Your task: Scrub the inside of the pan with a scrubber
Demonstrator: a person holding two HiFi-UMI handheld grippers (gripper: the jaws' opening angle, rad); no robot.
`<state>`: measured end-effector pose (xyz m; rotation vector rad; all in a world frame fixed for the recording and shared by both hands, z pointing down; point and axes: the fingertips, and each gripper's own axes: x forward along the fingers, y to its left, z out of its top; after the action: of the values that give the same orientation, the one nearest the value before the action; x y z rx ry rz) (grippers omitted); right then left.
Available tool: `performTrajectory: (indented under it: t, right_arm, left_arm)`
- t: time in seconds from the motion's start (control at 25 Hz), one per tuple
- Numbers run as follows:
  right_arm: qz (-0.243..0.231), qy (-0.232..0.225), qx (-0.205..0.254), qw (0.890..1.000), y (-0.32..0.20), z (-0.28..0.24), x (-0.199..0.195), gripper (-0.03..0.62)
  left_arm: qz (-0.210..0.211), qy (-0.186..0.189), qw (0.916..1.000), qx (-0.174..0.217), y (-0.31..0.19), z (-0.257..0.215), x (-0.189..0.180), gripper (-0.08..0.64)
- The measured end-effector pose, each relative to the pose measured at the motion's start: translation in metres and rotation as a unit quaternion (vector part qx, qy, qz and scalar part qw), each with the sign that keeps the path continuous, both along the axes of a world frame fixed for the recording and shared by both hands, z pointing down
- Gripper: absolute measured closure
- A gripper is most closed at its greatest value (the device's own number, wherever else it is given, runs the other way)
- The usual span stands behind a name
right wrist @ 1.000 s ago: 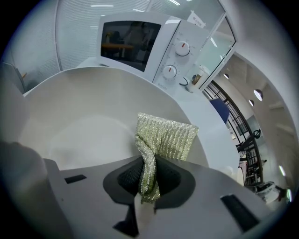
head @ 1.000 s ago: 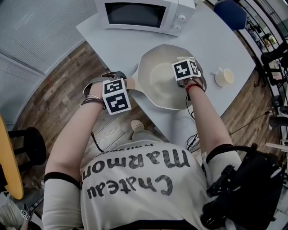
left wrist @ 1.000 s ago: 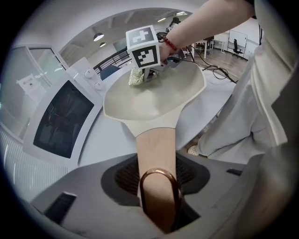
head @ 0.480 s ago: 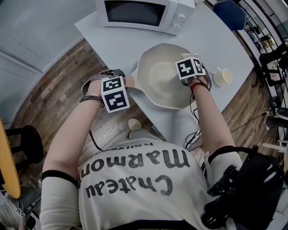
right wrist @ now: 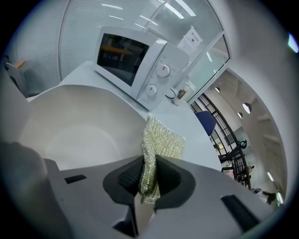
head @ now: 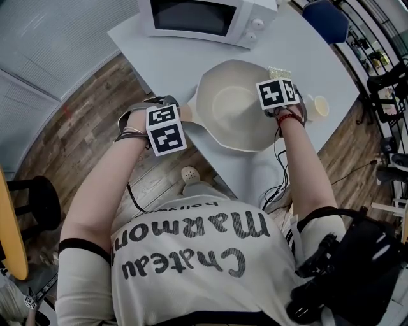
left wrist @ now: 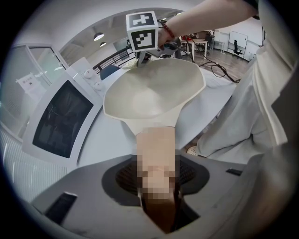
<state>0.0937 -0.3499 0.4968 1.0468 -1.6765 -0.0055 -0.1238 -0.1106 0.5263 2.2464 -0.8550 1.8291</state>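
Note:
A cream pan (head: 229,108) sits on the pale table (head: 299,51) with its handle (head: 186,115) sticking out past the table's left edge. My left gripper (head: 174,113) is shut on that handle; in the left gripper view the handle runs between the pads of the left gripper (left wrist: 158,179) toward the pan (left wrist: 149,98). My right gripper (head: 278,80) hovers over the pan's right rim, shut on a silvery-green mesh scrubber (head: 278,72). In the right gripper view the scrubber (right wrist: 161,140) stands up from the right gripper (right wrist: 148,179), with the pan's bowl (right wrist: 79,126) below and to the left.
A white microwave (head: 197,19) stands at the back of the table, close behind the pan. A small cup (head: 317,108) sits just right of the pan. A blue chair (head: 326,19) is at the far right, and a dark stool (head: 38,204) stands on the wood floor at left.
My right gripper has lifted with the scrubber and shifted right, from inside the bowl to above the pan's right rim. The left gripper and the pan have stayed put.

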Motion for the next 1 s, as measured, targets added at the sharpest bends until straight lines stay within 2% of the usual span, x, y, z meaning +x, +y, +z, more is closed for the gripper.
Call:
performTrajectory:
  t: [0.08, 0.16, 0.2, 0.24, 0.28, 0.32, 0.36, 0.4, 0.44, 0.48, 0.52, 0.64, 0.76, 0.8, 0.84, 0.92, 1.0]
  right_arm:
    - [0.014, -0.023, 0.005, 1.000, -0.001, -0.011, 0.000, 0.545]
    - [0.046, -0.109, -0.026, 0.993, 0.009, -0.023, -0.007, 0.545]
    - [0.059, -0.174, -0.052, 0.981, 0.015, -0.030, -0.015, 0.543]
    - [0.065, -0.251, -0.092, 0.961, 0.024, -0.037, -0.029, 0.543]
    - [0.062, -0.331, -0.154, 0.929, 0.039, -0.042, -0.049, 0.543]
    - [0.051, -0.403, -0.230, 0.884, 0.061, -0.045, -0.072, 0.543]
    - [0.038, -0.457, -0.308, 0.834, 0.085, -0.047, -0.096, 0.543]
    - [0.026, -0.487, -0.375, 0.788, 0.109, -0.048, -0.116, 0.543]
    - [0.018, -0.497, -0.423, 0.758, 0.129, -0.045, -0.130, 0.543]
    - [0.014, -0.492, -0.455, 0.742, 0.145, -0.040, -0.140, 0.543]
    - [0.009, -0.482, -0.475, 0.736, 0.158, -0.031, -0.147, 0.543]
    - [0.002, -0.465, -0.506, 0.726, 0.179, -0.008, -0.164, 0.543]
    - [0.020, -0.474, -0.524, 0.707, 0.189, 0.005, -0.177, 0.543]
    - [0.025, -0.475, -0.528, 0.704, 0.191, 0.009, -0.181, 0.543]
    - [0.029, -0.471, -0.527, 0.707, 0.191, 0.014, -0.183, 0.543]
    - [0.036, -0.460, -0.517, 0.721, 0.189, 0.025, -0.185, 0.543]
    - [0.051, -0.451, -0.512, 0.729, 0.187, 0.034, -0.183, 0.544]
  left_arm:
    - [-0.001, 0.000, 1.0000, -0.001, 0.000, 0.000, 0.000, 0.382]
    - [-0.001, -0.003, 1.0000, -0.002, 0.000, -0.001, 0.001, 0.382]
    - [-0.001, -0.003, 1.0000, -0.003, -0.001, -0.001, 0.002, 0.380]
    - [-0.001, -0.002, 1.0000, -0.004, -0.001, -0.002, 0.003, 0.380]
    - [-0.002, -0.001, 1.0000, -0.004, -0.001, -0.002, 0.004, 0.382]
    - [-0.002, 0.001, 1.0000, -0.004, 0.000, -0.002, 0.004, 0.382]
    - [-0.002, 0.001, 1.0000, -0.004, 0.000, -0.002, 0.004, 0.382]
    - [-0.002, 0.001, 1.0000, -0.005, 0.000, -0.002, 0.003, 0.382]
    - [-0.001, 0.001, 1.0000, -0.005, 0.000, -0.002, 0.003, 0.382]
    - [-0.001, 0.002, 1.0000, -0.007, 0.000, -0.002, 0.003, 0.382]
    - [-0.001, 0.003, 1.0000, -0.008, -0.001, -0.001, 0.003, 0.382]
    - [-0.003, 0.002, 1.0000, -0.009, -0.001, -0.002, 0.004, 0.382]
    - [-0.006, 0.003, 0.9999, -0.009, 0.001, -0.002, 0.003, 0.382]
    - [-0.007, 0.003, 0.9999, -0.009, 0.001, -0.001, 0.003, 0.383]
    - [-0.007, 0.003, 0.9999, -0.009, 0.001, -0.001, 0.004, 0.383]
    - [-0.006, 0.003, 0.9999, -0.008, 0.001, 0.000, 0.004, 0.383]
    - [-0.008, 0.003, 0.9999, -0.008, 0.002, 0.001, 0.004, 0.385]
